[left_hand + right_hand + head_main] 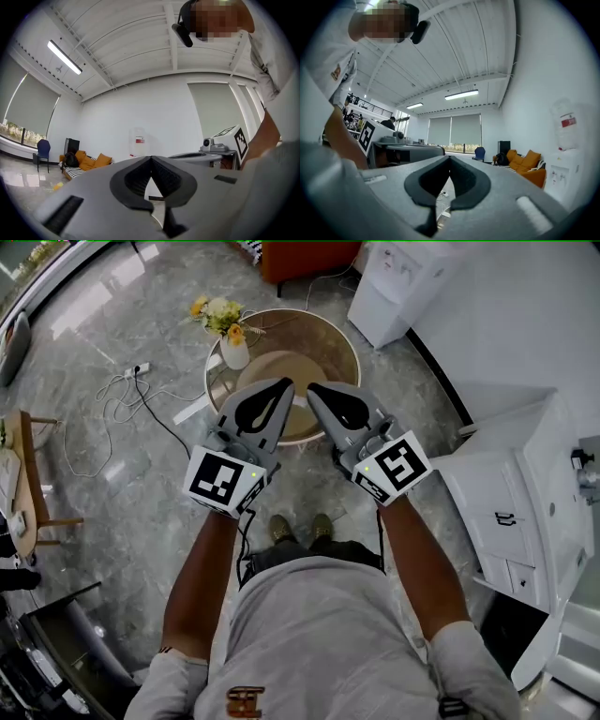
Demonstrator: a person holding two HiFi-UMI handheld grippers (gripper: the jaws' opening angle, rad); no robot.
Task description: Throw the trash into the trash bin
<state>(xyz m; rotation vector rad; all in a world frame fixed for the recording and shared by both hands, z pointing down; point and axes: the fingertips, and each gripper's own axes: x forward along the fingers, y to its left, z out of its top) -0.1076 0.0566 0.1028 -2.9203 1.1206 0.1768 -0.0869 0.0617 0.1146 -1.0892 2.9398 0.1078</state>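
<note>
In the head view both grippers are held side by side at chest height, pointing forward over a round table [337, 352]. My left gripper [284, 384] is shut, its tips meeting with nothing between them; the left gripper view shows the same closed tips [151, 158]. My right gripper [315, 388] is also shut and empty, and its closed tips [450, 158] show in the right gripper view. The two grippers' noses almost touch each other. I cannot make out any trash or a trash bin in any view.
A vase of flowers [230, 329] stands on the table's left rim. A white water dispenser [394, 287] is at the back, and a white cabinet [525, 493] at the right. A power strip with cables [131, 371] lies on the floor. An orange sofa [89, 161] stands far off.
</note>
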